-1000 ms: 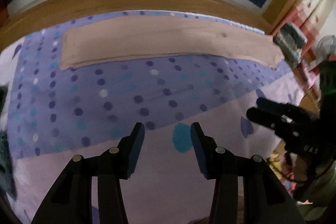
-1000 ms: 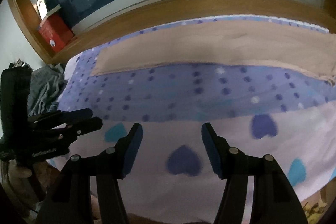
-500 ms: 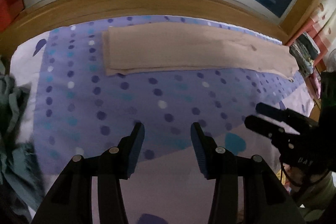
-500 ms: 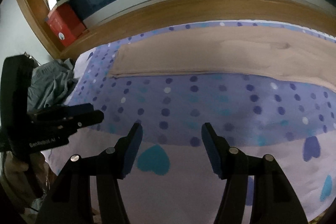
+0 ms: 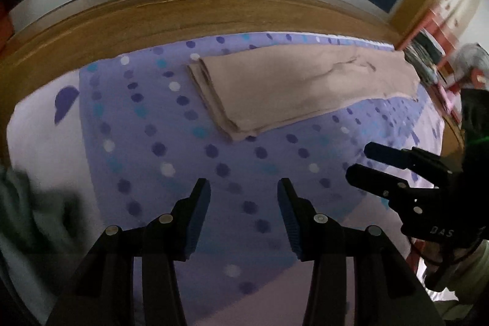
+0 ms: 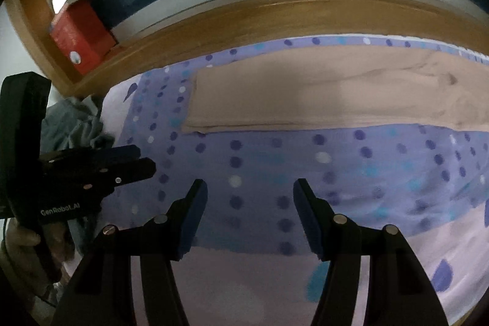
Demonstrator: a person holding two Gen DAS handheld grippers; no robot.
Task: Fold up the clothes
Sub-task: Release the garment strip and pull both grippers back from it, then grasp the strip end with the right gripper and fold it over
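Nearest the cameras, the left gripper (image 5: pixel 244 214) with its black arms and blue-padded fingers hangs with its jaws apart and nothing between them, and the right gripper (image 6: pixel 250 216) of the same build does likewise, its gap a little wider; each also shows at the edge of the other's view, low over the near part of the bed. Under them lies the lilac bedsheet (image 6: pixel 275 280) printed with hearts, and past it the purple dotted cover (image 5: pixel 146 124). Compared with a second ago, both views have moved off the pale heart print and onto the dotted cover, and the cloth beyond fills more of the frame, so both grippers have travelled forward toward it. That cloth is the long beige pair of trousers (image 5: pixel 293 90), lying flat along the far side of the bed as one narrow strip, with layered edges at its left end (image 6: pixel 195 112). It has not shifted across the three moments. At the left lies a rumpled grey garment (image 6: pixel 73 124), and behind the bed runs the wooden window ledge (image 6: pixel 244 17). I judge the approach to be aimed at the trousers, likely for a further fold across their length.
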